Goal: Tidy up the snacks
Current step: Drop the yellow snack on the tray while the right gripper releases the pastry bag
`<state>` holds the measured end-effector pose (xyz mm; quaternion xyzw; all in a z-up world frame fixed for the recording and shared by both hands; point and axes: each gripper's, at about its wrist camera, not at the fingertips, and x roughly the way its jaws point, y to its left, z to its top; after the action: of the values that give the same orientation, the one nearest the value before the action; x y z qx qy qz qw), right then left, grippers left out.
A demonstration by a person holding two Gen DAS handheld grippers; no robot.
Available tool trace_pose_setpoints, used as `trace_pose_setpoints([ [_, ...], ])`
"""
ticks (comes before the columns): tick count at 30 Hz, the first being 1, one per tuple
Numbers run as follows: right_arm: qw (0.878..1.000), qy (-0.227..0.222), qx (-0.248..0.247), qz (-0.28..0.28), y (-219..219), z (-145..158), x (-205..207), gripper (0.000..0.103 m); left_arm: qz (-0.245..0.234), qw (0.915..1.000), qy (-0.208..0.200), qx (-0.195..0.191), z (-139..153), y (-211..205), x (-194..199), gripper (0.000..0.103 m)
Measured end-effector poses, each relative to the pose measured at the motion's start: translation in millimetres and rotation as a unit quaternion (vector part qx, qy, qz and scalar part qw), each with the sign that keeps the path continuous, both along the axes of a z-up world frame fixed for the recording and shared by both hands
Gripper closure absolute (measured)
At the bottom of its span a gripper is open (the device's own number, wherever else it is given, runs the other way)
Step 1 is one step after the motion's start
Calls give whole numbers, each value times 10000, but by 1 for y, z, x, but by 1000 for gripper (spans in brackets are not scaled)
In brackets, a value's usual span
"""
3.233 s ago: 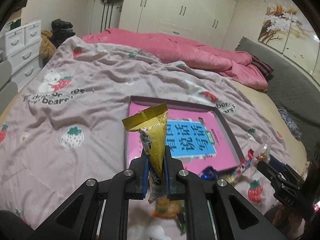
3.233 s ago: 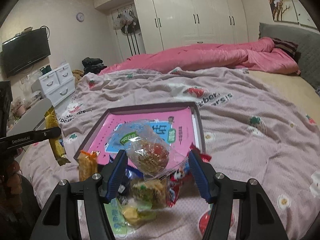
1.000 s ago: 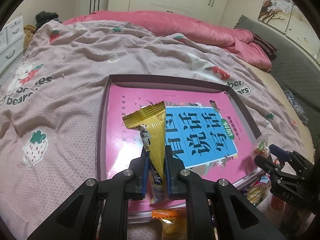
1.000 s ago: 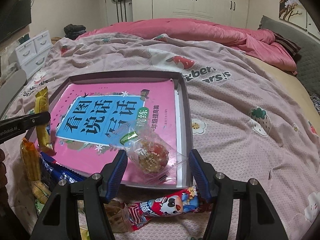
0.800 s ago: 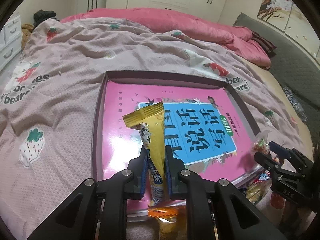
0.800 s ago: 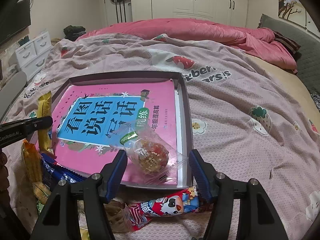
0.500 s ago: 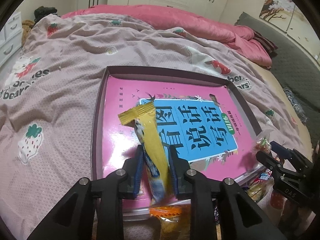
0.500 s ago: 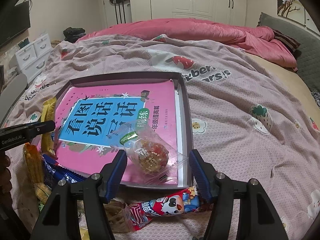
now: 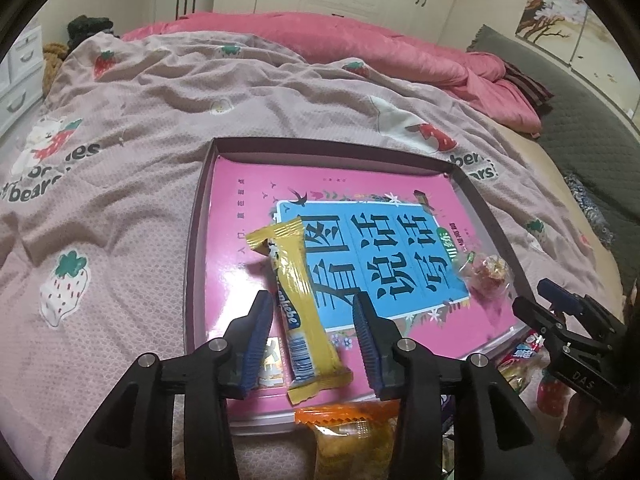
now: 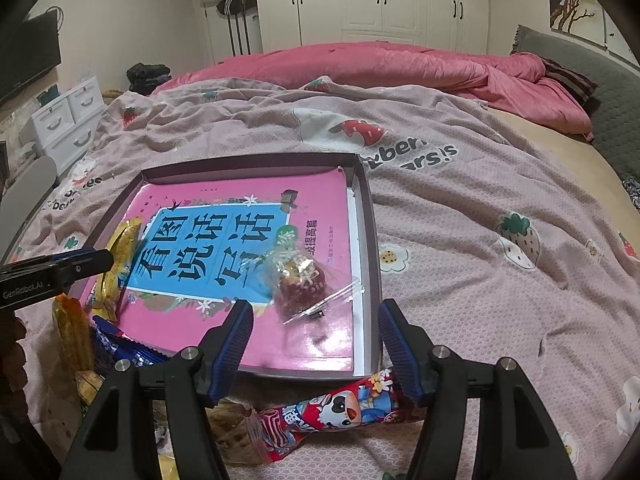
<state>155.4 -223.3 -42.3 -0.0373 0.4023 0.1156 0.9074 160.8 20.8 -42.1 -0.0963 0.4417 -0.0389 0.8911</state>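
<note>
A shallow dark tray [image 9: 193, 264] on the bed holds a pink book [image 9: 240, 240] with a blue title panel. A yellow snack bar [image 9: 298, 292] lies slanted on the book between the fingers of my left gripper [image 9: 312, 326], whose jaws are opening; the pads stand clear of it. In the right wrist view the bar [image 10: 120, 256] shows at the tray's [image 10: 370, 232] left side. A clear packet with a red sweet [image 10: 300, 280] rests on the book just ahead of my right gripper [image 10: 316, 334], which is open and holds nothing.
Loose snacks lie on the strawberry-print blanket in front of the tray: an orange packet [image 9: 348, 428], a red cartoon packet [image 10: 332, 404], a blue packet [image 10: 120, 344]. A pink duvet [image 10: 400, 64] is heaped at the back, white drawers [image 10: 68, 120] at the left.
My left jaws parted and the yellow bar, held upright before, tipped down onto the book. The clear packet now lies a little farther ahead of my right fingers.
</note>
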Motion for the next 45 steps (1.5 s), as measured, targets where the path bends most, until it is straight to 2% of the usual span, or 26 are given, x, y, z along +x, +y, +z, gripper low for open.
trace_pose_setpoints([
  [11,9992,-321,222,96,0,15,-7,38,33,9999,-108,-71,16,4,-7,50],
  [23,9961,-734,478,85,-9,35,-18,33,121,9992,-371,20,39,11,-23,42],
  [36,9931,-993,618,-61,-20,51,-31,30,147,9980,-568,248,55,12,-39,37],
  [45,9909,-1112,737,-177,-29,59,-43,30,69,9978,-615,218,62,7,-51,36],
])
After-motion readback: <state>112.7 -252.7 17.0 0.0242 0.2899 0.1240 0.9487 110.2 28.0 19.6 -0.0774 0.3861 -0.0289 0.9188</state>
